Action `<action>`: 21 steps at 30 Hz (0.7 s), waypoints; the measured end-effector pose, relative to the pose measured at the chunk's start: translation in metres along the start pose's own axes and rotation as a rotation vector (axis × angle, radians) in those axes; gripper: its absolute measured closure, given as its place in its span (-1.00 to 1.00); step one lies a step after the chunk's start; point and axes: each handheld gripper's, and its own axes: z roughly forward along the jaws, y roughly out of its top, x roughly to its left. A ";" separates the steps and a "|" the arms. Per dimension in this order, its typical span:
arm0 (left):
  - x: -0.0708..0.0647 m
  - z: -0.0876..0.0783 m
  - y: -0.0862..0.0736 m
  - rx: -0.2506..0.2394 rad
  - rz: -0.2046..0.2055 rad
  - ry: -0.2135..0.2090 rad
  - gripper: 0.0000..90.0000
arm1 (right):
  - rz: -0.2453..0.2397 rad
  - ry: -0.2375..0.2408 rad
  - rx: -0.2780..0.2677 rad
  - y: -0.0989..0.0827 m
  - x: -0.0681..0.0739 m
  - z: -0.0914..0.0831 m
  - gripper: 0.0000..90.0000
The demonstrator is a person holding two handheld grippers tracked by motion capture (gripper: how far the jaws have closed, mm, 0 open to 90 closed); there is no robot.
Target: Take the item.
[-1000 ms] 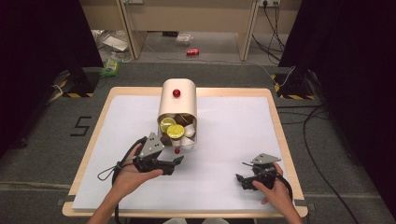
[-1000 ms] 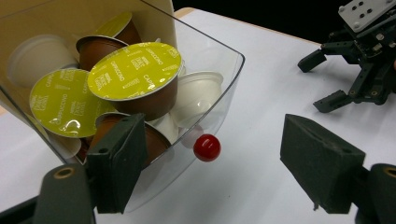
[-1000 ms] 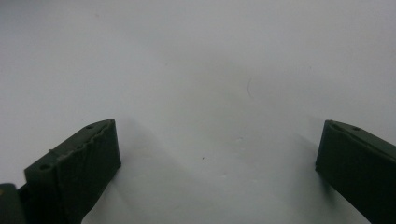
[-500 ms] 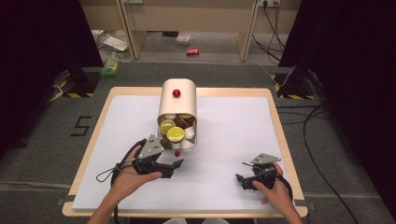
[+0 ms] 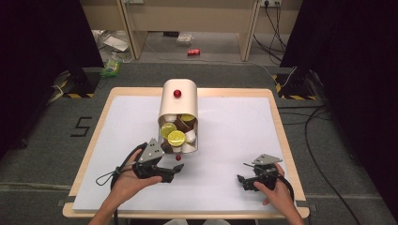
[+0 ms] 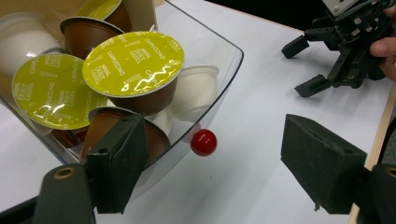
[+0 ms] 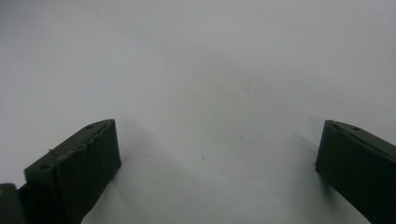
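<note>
Capsules (image 6: 133, 63) in clear drawer (image 6: 219, 56)

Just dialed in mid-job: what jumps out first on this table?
A cream dispenser stands mid-table, its clear drawer pulled open and heaped with yellow-lidded coffee capsules. The open left gripper sits just before the drawer's small red knob; the right gripper rests open at the table's right.
</note>
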 end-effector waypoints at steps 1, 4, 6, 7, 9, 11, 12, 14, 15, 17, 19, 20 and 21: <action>0.000 0.000 0.000 0.000 0.000 0.000 -0.50 | -0.002 0.000 0.000 0.000 0.000 0.000 -0.99; 0.000 0.000 0.000 -0.002 -0.007 -0.002 -0.50 | 0.006 0.001 0.002 0.000 0.000 0.000 -0.99; 0.001 -0.001 0.001 -0.005 -0.010 0.000 -0.51 | -0.001 0.001 0.001 0.000 0.000 0.000 -0.99; 0.001 -0.001 0.001 -0.005 -0.010 0.000 -0.51 | -0.001 0.001 0.001 0.000 0.000 0.000 -0.99; 0.002 -0.004 0.003 -0.027 -0.017 0.010 -0.51 | -0.001 0.001 0.001 0.000 0.000 0.000 -0.99; 0.004 -0.007 0.006 -0.042 -0.021 0.017 -0.52 | 0.000 0.001 0.001 0.000 0.000 0.000 -0.99; 0.004 -0.008 0.008 -0.045 -0.020 0.020 -0.52 | -0.001 0.001 0.001 0.000 0.000 0.000 -0.99; 0.005 -0.009 0.010 -0.049 -0.020 0.027 -0.53 | -0.001 0.001 0.001 0.000 0.000 0.000 -0.99; 0.005 -0.009 0.011 -0.051 -0.019 0.030 -0.53 | 0.000 0.000 0.001 0.000 0.000 0.000 -0.99; 0.006 -0.008 0.013 -0.052 -0.020 0.037 -0.53 | 0.000 0.001 0.001 0.000 0.000 0.000 -0.99; 0.007 -0.007 0.015 -0.053 -0.021 0.050 -0.54 | -0.001 0.001 0.001 0.000 0.000 0.000 -0.99; 0.007 -0.007 0.015 -0.053 -0.021 0.050 -0.54 | -0.001 0.001 0.001 0.000 0.000 0.000 -0.99; 0.009 -0.006 0.017 -0.055 -0.021 0.063 -0.54 | -0.001 0.001 0.001 0.000 0.000 0.000 -0.99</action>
